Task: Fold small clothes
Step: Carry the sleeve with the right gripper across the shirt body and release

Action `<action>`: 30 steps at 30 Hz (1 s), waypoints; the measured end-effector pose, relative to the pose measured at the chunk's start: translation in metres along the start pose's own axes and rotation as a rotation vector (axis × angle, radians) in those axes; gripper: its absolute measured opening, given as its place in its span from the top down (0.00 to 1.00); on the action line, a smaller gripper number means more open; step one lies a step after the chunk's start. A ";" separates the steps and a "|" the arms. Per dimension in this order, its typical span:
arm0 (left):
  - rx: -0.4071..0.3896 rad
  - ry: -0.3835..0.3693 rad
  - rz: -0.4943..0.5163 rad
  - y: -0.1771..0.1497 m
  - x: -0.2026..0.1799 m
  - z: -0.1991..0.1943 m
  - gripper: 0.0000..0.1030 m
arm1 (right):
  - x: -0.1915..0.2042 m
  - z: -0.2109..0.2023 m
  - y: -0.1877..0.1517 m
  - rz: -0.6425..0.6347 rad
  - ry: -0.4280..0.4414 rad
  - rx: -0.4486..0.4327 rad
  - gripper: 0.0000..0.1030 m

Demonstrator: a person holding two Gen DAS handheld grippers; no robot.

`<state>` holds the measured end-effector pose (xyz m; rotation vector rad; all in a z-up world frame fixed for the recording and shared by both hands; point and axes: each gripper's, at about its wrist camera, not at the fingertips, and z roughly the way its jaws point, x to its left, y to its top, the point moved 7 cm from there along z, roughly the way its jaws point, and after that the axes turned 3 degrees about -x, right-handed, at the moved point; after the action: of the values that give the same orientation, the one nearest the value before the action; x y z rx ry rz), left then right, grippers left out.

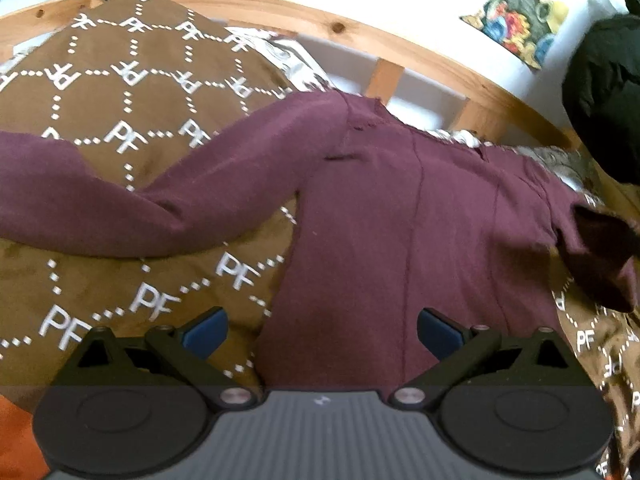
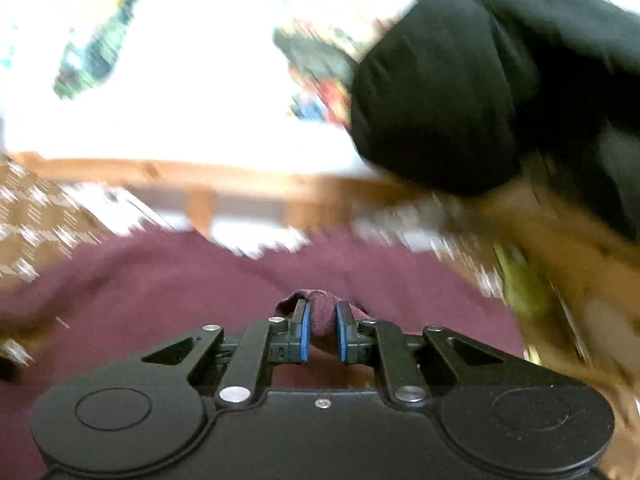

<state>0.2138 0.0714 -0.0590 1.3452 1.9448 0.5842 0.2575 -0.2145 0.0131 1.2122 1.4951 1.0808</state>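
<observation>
A maroon long-sleeved top (image 1: 400,220) lies spread on a brown blanket with a white "PF" pattern (image 1: 132,92). One sleeve (image 1: 120,208) stretches out to the left. My left gripper (image 1: 322,334) is open and empty, low over the top's near hem. My right gripper (image 2: 322,330) is shut on a bunched fold of the maroon top (image 2: 322,312); the rest of the top (image 2: 200,280) spreads below it. That view is motion-blurred. At the right of the left wrist view a fold of the top (image 1: 600,256) is lifted off the blanket.
A wooden bed rail (image 1: 400,52) curves behind the blanket. A colourful patterned cushion (image 1: 520,8) lies on white bedding beyond it. A black sleeve or garment (image 2: 480,80) hangs at the upper right. An orange patch (image 1: 16,440) shows at the lower left.
</observation>
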 end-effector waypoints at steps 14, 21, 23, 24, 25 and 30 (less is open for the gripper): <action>-0.114 0.150 -0.093 0.024 0.046 -0.011 0.01 | 0.123 -0.031 -0.033 -0.097 0.474 0.132 0.86; -0.093 0.111 -0.039 0.018 0.033 -0.005 0.01 | 0.134 -0.038 -0.067 -0.108 0.555 0.238 0.71; -0.093 0.076 -0.016 0.016 0.026 -0.004 0.01 | 0.125 -0.040 -0.068 -0.084 0.550 0.242 0.49; -0.094 0.053 0.003 0.015 0.021 -0.002 0.01 | 0.118 -0.043 -0.069 -0.073 0.542 0.240 0.44; -0.093 0.032 0.027 0.015 0.015 0.001 0.01 | 0.109 -0.044 -0.069 -0.059 0.526 0.237 0.37; -0.051 -0.056 0.167 0.001 -0.024 0.020 0.01 | 0.049 -0.030 -0.064 -0.072 0.395 0.232 0.25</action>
<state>0.2345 0.0491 -0.0650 1.4849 1.7727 0.6634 0.2105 -0.1779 -0.0480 1.1319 1.9966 1.1696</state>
